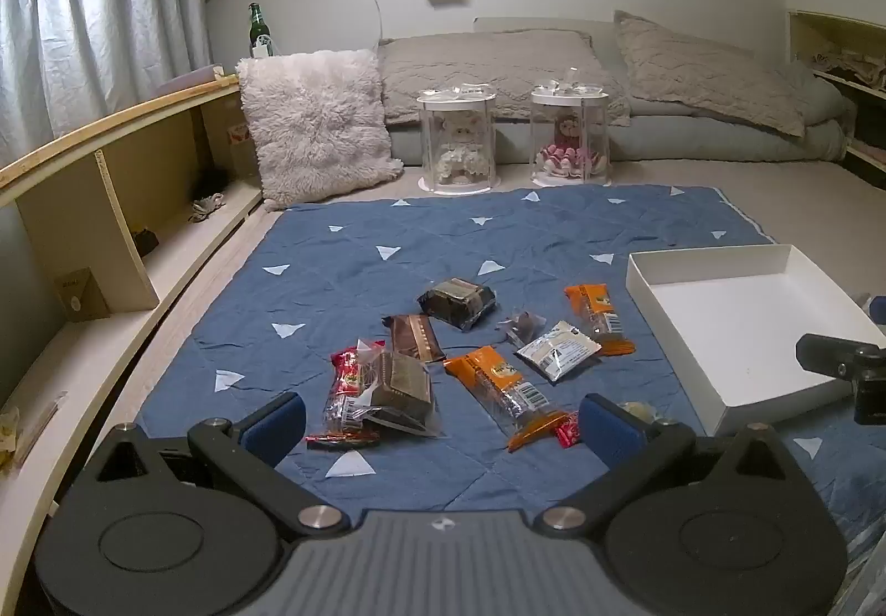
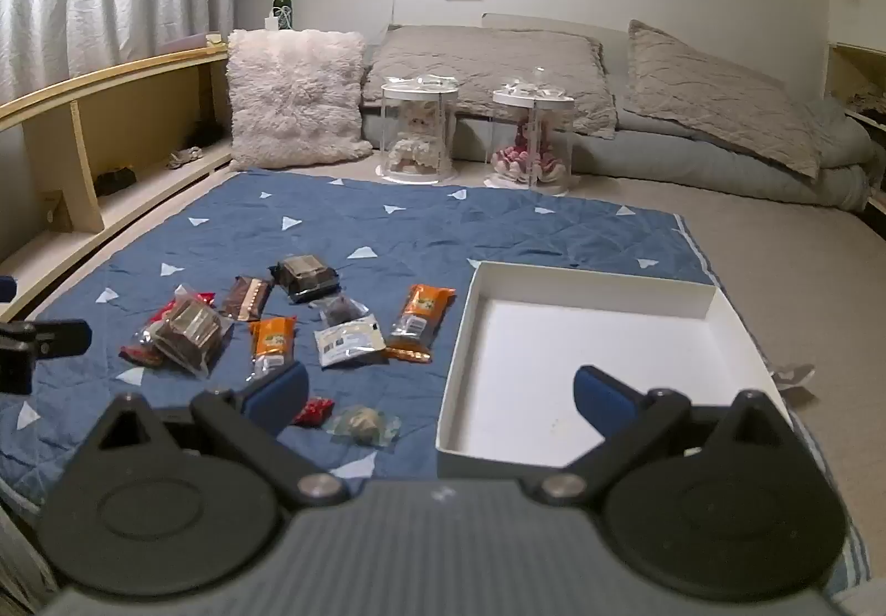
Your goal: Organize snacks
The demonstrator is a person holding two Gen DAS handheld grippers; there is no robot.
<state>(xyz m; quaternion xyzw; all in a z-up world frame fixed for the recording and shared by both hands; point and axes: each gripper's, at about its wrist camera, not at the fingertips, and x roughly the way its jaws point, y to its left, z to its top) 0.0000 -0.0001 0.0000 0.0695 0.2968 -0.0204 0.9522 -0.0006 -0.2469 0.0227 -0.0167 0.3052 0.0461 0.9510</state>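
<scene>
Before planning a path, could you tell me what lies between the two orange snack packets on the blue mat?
In both views, a white snack packet lies between the near orange packet and the far orange packet; a small dark wrapped snack sits just behind it.

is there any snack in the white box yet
No, the white box shows only its bare floor, and the snacks all lie on the blue mat.

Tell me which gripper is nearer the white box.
Right. The right gripper hovers open at the near edge of the white box, one finger over its floor. The left gripper sits open over the snack pile, with the box off to its right.
</scene>
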